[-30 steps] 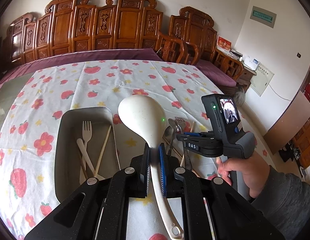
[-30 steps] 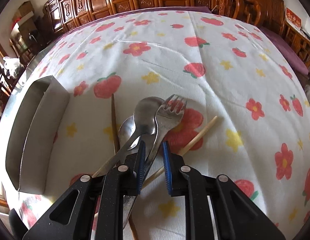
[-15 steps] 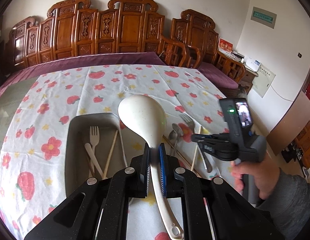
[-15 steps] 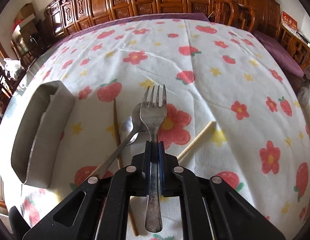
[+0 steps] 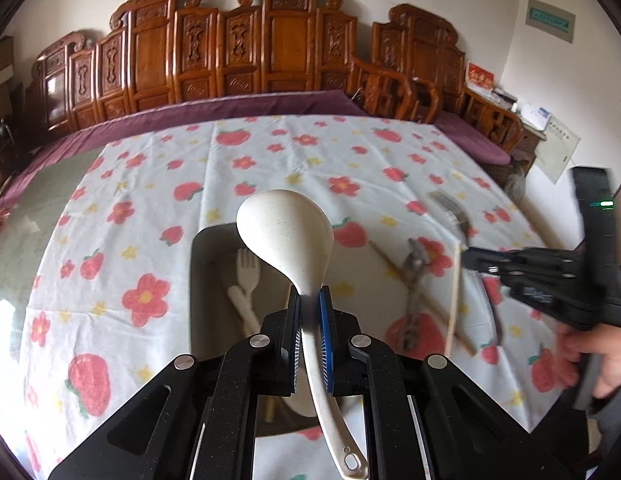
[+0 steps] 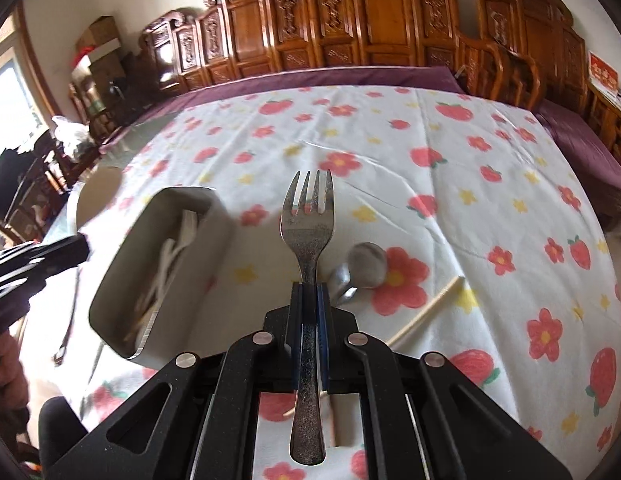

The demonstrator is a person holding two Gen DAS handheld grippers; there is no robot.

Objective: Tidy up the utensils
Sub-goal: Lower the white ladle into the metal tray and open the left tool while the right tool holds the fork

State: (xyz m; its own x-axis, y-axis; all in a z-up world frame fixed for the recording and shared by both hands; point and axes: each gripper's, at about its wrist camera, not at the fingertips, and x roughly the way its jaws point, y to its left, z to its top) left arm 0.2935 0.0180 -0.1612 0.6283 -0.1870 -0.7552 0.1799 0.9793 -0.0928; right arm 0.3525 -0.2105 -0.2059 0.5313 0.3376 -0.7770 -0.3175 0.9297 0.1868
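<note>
My left gripper (image 5: 309, 300) is shut on the neck of a large white ladle (image 5: 286, 236), whose bowl hangs over the grey metal tray (image 5: 200, 264). A white plastic fork (image 5: 247, 270) and other pale utensils lie in that tray. My right gripper (image 6: 309, 292) is shut on the handle of a metal fork (image 6: 308, 220), held above the tablecloth with its tines pointing away. In the left wrist view the right gripper (image 5: 470, 258) appears at the right with the fork (image 5: 450, 210). A metal spoon (image 6: 364, 260) and wooden chopsticks (image 6: 426, 308) lie on the cloth.
The table wears a white cloth printed with strawberries and flowers (image 6: 430, 152). The tray (image 6: 126, 292) sits left of the held fork in the right wrist view. Carved wooden chairs (image 5: 270, 52) line the far side. A person's hand (image 5: 598, 360) grips the right tool.
The right gripper shut on the metal fork and lifted it off the pile, swinging toward the tray. The left gripper moved across with the ladle, so the tray now lies under its bowl.
</note>
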